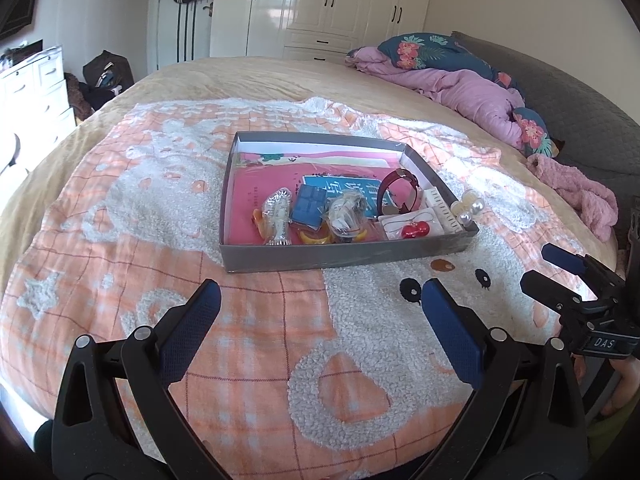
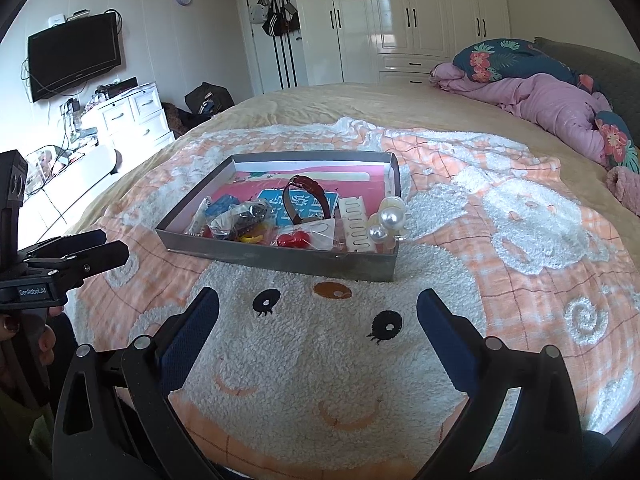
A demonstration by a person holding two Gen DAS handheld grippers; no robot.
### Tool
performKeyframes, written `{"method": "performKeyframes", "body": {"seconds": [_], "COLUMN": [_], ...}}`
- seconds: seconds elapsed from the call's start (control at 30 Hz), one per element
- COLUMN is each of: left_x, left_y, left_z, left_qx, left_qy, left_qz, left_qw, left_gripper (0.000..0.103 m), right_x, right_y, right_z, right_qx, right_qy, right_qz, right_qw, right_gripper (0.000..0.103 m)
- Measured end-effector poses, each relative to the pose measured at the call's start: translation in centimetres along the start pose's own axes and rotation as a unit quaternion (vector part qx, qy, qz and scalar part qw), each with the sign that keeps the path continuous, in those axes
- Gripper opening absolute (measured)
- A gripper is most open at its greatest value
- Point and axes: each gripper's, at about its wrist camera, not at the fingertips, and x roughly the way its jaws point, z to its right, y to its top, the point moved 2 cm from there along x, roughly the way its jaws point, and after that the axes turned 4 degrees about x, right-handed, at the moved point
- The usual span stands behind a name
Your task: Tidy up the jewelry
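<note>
- Two blue pads (image 1: 196,320) of the left gripper (image 1: 320,304) sit nearest, spread wide apart, with nothing between them.
- Below them lies a fluffy orange and white blanket (image 1: 240,360) on the bed.
- Just past the pads sits a flat grey box (image 1: 344,258), and the jewelry is all inside it.
- At the box's front lie a silver fish (image 1: 279,216), a yellow ring (image 1: 314,237), a clear bag (image 1: 346,214) with small bits, and a card with a red cherry (image 1: 415,230).
- Behind the bag is a blue case (image 1: 310,206).
- A red watch (image 1: 400,192) stands up on its strap in the right part of the box.
- A white comb (image 1: 442,210) lies beside the right wall, and a pearl clip (image 1: 470,208) sits on the right front corner.
- The right gripper (image 2: 318,304) is also spread wide and holds nothing, over the bear face (image 2: 320,340) on the blanket.
- It is just in front of the box, near the corner with the pearl clip.
- A hand (image 2: 24,340) holds the left gripper's handle at the edge of the right view.
- Far back are a pink quilt (image 1: 472,88) and white closets (image 1: 328,4).
</note>
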Motion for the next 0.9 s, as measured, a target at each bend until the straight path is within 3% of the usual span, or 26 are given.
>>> {"method": "performKeyframes", "body": {"seconds": [0.9], "left_x": [-0.20], "left_y": [0.16], "left_z": [-0.21], "left_qx": [0.004], "left_qy": [0.008], "left_qz": [-0.002], "left_qw": [1.0000], "left_gripper": [0.094], "right_x": [0.01], "right_y": [-0.08], "right_z": [-0.10], "right_qx": [0.000], "right_qy": [0.000], "right_qz": [-0.001], "right_qw": [1.000], "right_gripper": [0.099]}}
